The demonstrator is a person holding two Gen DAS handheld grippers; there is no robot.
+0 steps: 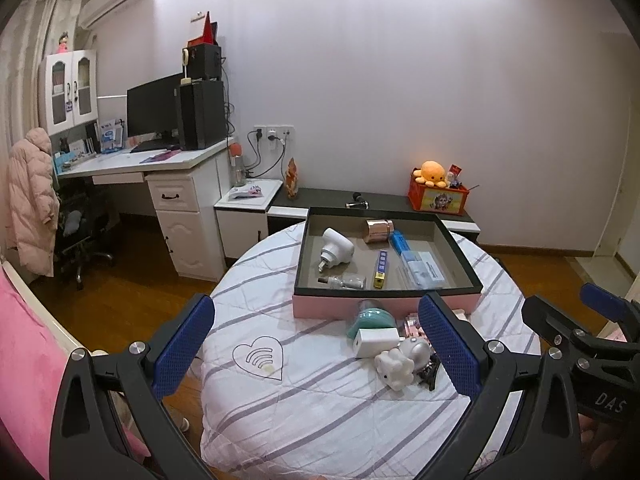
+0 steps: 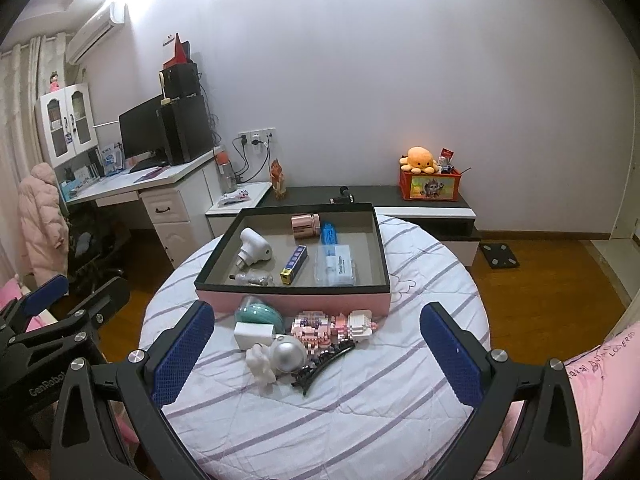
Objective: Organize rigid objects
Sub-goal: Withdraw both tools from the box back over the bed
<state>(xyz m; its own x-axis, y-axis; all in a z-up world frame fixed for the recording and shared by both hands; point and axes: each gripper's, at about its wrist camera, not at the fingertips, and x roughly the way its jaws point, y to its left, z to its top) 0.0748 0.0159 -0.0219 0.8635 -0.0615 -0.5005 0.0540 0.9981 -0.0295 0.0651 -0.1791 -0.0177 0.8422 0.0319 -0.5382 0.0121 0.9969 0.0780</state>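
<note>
Clutter of small toys just before shallow pink cardboard box (image 2: pixel 292 303) on striped round bench (image 2: pixel 320 420), left claw (image 1: pixel 320 354) and right claw (image 2: pixel 324 356) both spread apart, empty, "GenRobot" lettering on left claw's body.

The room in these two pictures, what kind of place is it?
Most likely a home bedroom or study: a white desk with a monitor, a wall air conditioner, and a plush octopus on a low cabinet.
</note>
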